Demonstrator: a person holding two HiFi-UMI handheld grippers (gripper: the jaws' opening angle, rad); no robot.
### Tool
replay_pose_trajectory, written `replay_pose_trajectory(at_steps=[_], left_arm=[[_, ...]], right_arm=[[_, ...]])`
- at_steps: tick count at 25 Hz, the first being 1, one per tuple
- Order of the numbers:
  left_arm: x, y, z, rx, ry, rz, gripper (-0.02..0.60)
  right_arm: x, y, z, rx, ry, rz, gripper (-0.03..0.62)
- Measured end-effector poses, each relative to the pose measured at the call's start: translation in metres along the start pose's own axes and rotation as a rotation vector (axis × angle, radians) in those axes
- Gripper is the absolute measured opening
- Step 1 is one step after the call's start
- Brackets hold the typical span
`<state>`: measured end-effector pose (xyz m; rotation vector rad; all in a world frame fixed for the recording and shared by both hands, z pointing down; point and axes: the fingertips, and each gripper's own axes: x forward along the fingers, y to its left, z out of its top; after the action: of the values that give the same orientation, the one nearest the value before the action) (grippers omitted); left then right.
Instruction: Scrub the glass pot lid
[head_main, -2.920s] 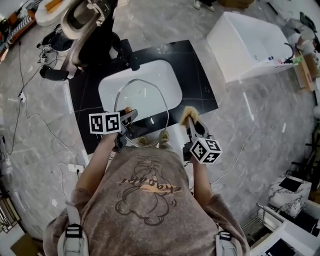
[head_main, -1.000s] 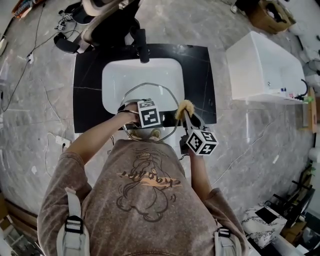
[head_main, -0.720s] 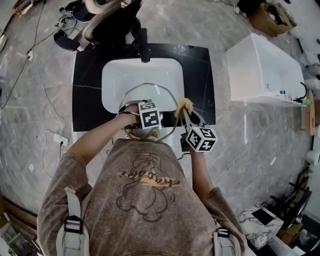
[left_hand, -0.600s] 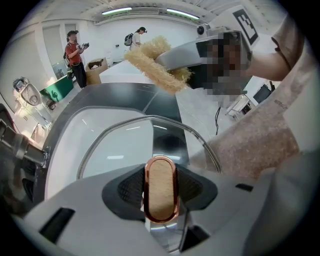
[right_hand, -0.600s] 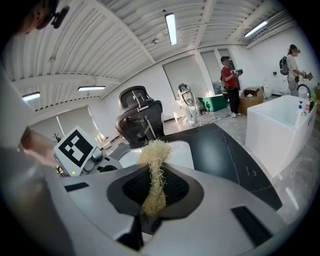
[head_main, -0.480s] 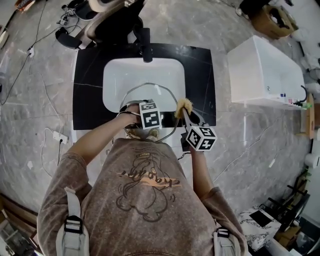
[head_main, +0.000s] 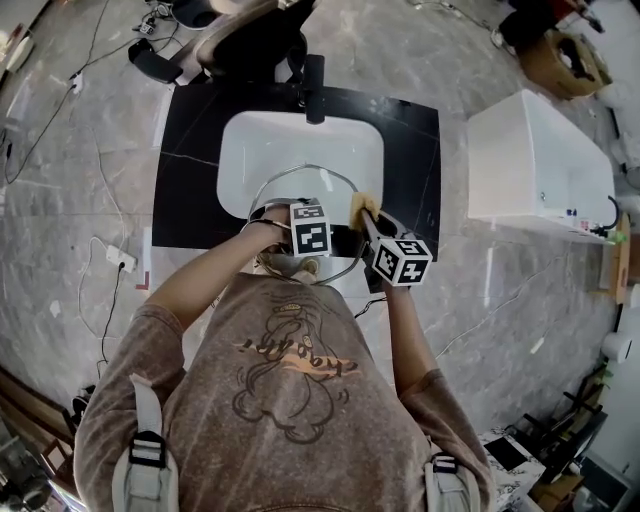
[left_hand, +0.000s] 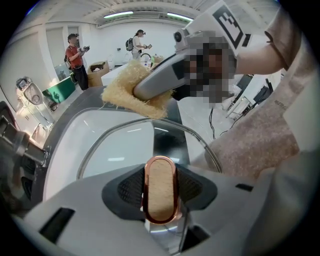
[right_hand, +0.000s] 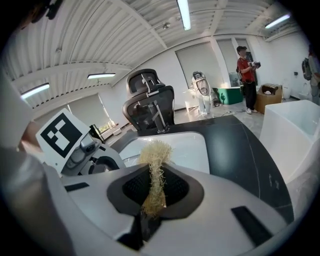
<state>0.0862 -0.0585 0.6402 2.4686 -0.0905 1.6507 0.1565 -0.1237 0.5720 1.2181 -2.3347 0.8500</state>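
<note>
Glass pot lid (head_main: 300, 185): clear glass, thin metal rim, oval knob (left_hand: 160, 202) with a pale face and a copper-coloured band. It is held over the near edge of the white sink (head_main: 300, 135), which is set in the black worktop (head_main: 190, 150). Left gripper (left_hand: 160, 186) is clamped on the knob, one jaw on either side. Right gripper (right_hand: 156, 187) is closed on a yellow fibrous scrub pad (left_hand: 132, 95). The pad sits at the lid's right rim; contact not discernible.
</note>
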Motion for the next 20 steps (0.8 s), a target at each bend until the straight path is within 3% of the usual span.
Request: replay_pose_trajectory(at_steps=[8, 20], left_arm=[[-0.001, 0.0, 0.003, -0.015, -0.033, 0.019, 0.178], [-0.001, -0.001, 0.003, -0.036, -0.078, 0.045, 0.178]], right_arm=[[0.055, 0.018, 0.019, -0.131, 0.107, 0.126, 0.049], [0.143, 0.08, 0.009, -0.311, 0.363, 0.377, 0.049]])
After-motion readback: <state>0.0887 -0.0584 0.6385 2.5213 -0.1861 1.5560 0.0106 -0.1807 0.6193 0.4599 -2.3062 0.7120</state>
